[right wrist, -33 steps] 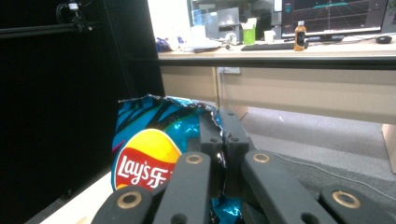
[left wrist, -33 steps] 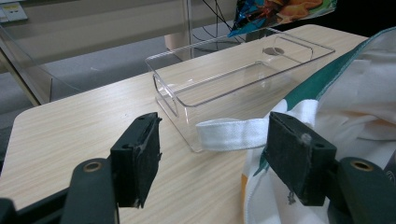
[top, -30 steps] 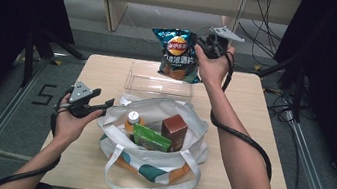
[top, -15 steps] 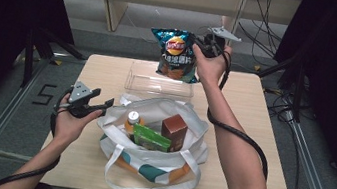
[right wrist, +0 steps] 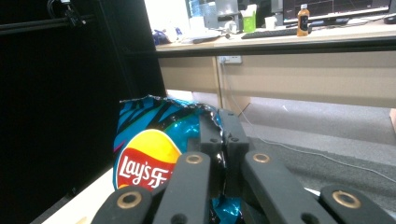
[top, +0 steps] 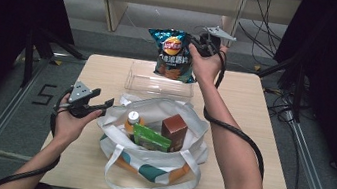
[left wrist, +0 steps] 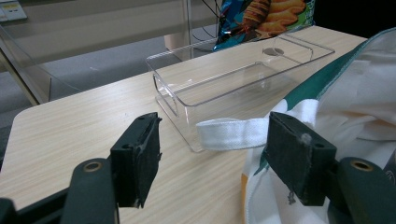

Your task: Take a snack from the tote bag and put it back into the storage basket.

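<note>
My right gripper (top: 193,43) is shut on the top edge of a blue chip bag (top: 172,54), which hangs above the far end of a clear plastic bin (top: 159,84). In the right gripper view the jaws pinch the crinkled chip bag (right wrist: 149,154). A white tote bag (top: 149,142) sits mid-table and holds a small bottle (top: 132,118), a green packet (top: 151,137) and a brown carton (top: 174,130). My left gripper (top: 104,105) stands open at the tote's left rim. In the left gripper view a white tote strap (left wrist: 231,133) lies between its open jaws, with the clear bin (left wrist: 233,79) behind.
The wooden table (top: 261,138) has bare room to the right of the tote and along the left edge (left wrist: 70,126). Cables trail from both grippers. Shelving and floor cables lie beyond the table's far edge.
The right gripper has carried the chip bag slightly left and nearer over the clear bin. The left gripper has stayed at the tote's rim.
</note>
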`<state>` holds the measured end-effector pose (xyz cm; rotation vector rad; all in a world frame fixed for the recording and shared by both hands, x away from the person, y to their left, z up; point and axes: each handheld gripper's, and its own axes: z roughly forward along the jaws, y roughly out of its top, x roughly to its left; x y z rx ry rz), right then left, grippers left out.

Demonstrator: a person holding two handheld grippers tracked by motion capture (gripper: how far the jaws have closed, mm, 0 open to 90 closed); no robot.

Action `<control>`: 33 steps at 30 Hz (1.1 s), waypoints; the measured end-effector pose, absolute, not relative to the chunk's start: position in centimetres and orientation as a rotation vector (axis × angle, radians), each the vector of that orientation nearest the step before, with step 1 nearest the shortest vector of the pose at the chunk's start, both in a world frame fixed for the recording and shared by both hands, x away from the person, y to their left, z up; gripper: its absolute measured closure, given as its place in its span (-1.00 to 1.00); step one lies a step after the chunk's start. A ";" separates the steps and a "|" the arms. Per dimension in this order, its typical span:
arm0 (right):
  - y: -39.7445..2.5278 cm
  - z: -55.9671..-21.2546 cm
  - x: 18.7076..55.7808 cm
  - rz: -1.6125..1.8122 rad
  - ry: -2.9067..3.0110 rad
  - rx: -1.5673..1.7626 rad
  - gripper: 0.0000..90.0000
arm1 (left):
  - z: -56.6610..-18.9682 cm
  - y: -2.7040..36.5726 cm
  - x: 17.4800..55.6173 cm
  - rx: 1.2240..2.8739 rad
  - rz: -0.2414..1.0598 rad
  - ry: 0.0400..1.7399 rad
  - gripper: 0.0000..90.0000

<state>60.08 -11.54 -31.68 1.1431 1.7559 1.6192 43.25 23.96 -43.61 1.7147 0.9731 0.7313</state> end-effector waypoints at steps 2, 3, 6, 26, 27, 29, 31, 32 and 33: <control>-11.5 -31.7 60.3 1.620 1.752 1.134 1.00 | -43.6 24.0 43.2 1.717 0.736 0.981 -0.23; -11.5 -31.7 60.4 1.613 1.760 1.128 1.00 | -43.6 24.0 43.2 1.722 0.743 0.974 -0.23; -11.2 -31.7 60.6 1.613 1.759 1.129 1.00 | -43.6 24.0 43.3 1.721 0.742 0.976 -0.23; -10.3 -32.2 61.5 1.625 1.762 1.144 1.00 | -43.6 24.1 43.2 1.714 0.739 0.986 -0.23; -10.3 -32.2 61.6 1.621 1.763 1.144 1.00 | -43.6 24.0 43.1 1.713 0.728 1.006 -0.23; -10.3 -32.1 61.6 1.624 1.758 1.146 1.00 | -43.6 24.1 43.2 1.711 0.738 0.993 -0.23; -10.3 -32.2 61.7 1.628 1.754 1.140 1.00 | -43.6 24.1 43.2 1.711 0.737 0.994 -0.23; -10.2 -32.2 61.7 1.628 1.760 1.146 1.00 | -43.6 24.1 43.2 1.712 0.738 0.994 -0.23; -10.2 -32.2 61.7 1.629 1.757 1.149 1.00 | -43.5 24.2 43.3 1.723 0.745 0.970 -0.23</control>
